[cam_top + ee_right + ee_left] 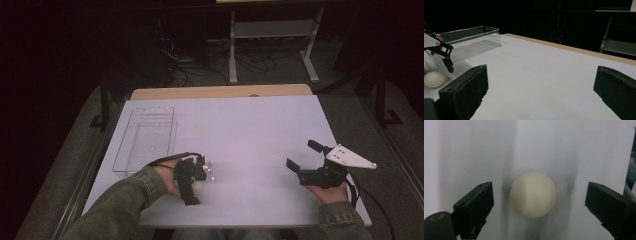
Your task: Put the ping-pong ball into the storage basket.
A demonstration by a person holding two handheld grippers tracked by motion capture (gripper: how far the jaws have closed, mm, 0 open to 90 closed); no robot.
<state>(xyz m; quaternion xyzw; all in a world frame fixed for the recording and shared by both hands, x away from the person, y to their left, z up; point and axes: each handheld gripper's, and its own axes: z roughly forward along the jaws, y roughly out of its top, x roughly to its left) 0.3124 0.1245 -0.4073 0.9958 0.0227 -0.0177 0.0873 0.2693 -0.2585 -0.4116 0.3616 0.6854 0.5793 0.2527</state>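
Note:
A cream-white ball [533, 194] lies on the white tabletop near the front left. My left gripper [539, 195] points down over it, with one jaw on each side and a clear gap at both, so it is open. In the high view the left gripper [192, 184] covers most of the ball [201, 189]. My right gripper [303, 155] rests at the front right, open, with nothing between its jaws. In the right gripper view [541, 75] the ball [434, 79] shows far off at the left.
A clear plastic tray [147, 137], empty, stands at the table's left, just behind the left hand; it also shows in the right gripper view [471, 37]. The white tabletop [250, 130] ends at a wooden strip [220, 91]. A metal shelf frame [272, 30] stands beyond.

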